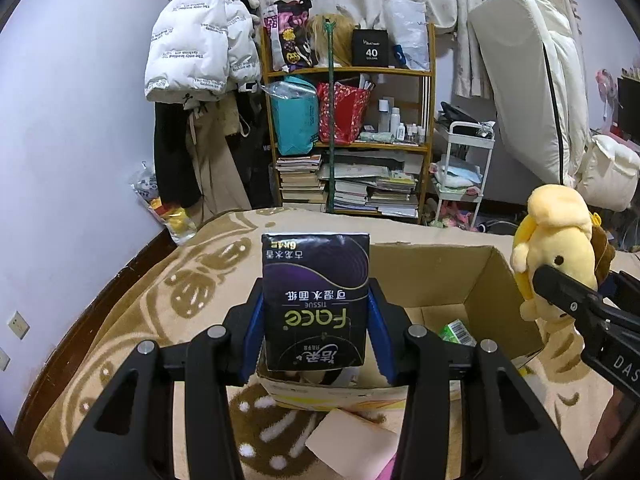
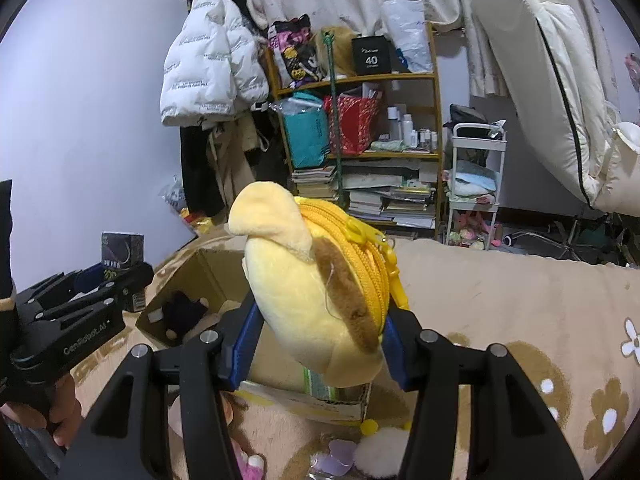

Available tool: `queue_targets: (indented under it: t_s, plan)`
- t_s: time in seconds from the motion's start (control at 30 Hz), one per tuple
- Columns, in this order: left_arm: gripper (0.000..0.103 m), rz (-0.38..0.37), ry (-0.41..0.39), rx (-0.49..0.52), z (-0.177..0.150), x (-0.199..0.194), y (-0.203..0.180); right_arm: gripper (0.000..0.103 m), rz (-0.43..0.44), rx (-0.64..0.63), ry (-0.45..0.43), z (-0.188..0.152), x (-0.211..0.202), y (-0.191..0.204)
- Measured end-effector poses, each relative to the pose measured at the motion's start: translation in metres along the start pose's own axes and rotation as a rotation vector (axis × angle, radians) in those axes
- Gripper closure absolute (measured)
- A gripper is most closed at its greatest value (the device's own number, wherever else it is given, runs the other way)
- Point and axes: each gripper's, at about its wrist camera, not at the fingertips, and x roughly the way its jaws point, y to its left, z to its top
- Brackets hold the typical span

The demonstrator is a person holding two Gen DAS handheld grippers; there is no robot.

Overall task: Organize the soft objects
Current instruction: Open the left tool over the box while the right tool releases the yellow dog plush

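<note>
Even, cool indoor light fills both views with soft shadows, sharp focus at centre, and strong fisheye bending with dark vignetted corners at the edges.

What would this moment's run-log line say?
left tool: shut on tissue pack | right tool: shut on plush pouch | both above cardboard box

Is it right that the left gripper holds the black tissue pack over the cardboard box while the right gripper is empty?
Not quite. The left gripper does hold the tissue pack over the cardboard box, but the right gripper is not empty: the right wrist view shows it clamping a yellow plush pouch.
</note>
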Motion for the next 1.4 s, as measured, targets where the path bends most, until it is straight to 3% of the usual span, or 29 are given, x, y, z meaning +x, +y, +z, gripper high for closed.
queue_targets:
  t_s: [0.5, 0.83, 1.13, 1.4]
  plan:
    - [0.058, -0.050, 0.068, 0.022, -0.011, 0.018, -0.005, 0.046, 0.020, 0.043, 0.049, -0.009, 0.021, -0.009]
    - [0.058, -0.083, 0.117, -0.004, -0.015, 0.030, -0.005, 0.045, 0.089, 0.104, 0.067, -0.013, 0.030, -0.012]
    - [0.058, -0.080, 0.135, -0.012, -0.018, 0.037, -0.004, 0.043, 0.107, 0.096, 0.098, -0.019, 0.043, -0.007]
    - [0.047, -0.045, 0.107, 0.001, -0.018, 0.031, -0.003, 0.042, 0.097, 0.077, 0.128, -0.022, 0.049, -0.003]
